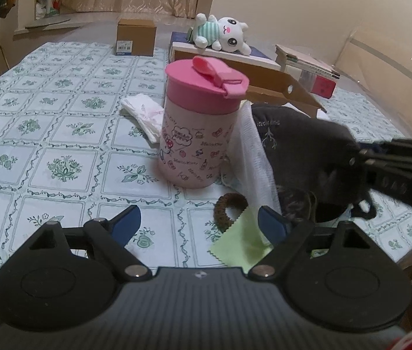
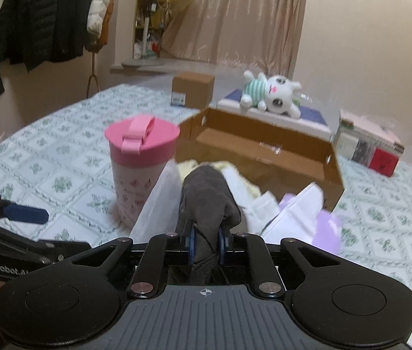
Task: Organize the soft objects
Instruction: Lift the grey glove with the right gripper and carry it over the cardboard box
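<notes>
My right gripper (image 2: 206, 242) is shut on a dark grey knit garment (image 2: 206, 198), which bunches up between its blue pads, in front of the open cardboard box (image 2: 264, 151). In the left wrist view the same grey garment (image 1: 302, 145) hangs at the right, pinched by the right gripper (image 1: 357, 157). My left gripper (image 1: 198, 224) stands open over the tablecloth, nothing between its fingers. Near its right finger lie a light green cloth (image 1: 241, 248), a brown hair tie (image 1: 229, 207) and a white gauzy cloth (image 1: 252, 163). A white plush toy (image 1: 223, 32) lies on a book behind the box.
A pink-lidded cup (image 1: 200, 128) stands mid-table beside the box. A folded white cloth (image 1: 144, 113) lies left of it. A small brown carton (image 1: 136, 37) and stacked books (image 1: 308, 70) sit at the back. White and lilac soft items (image 2: 302, 213) spill beside the box. Coats (image 2: 31, 17) hang at the left.
</notes>
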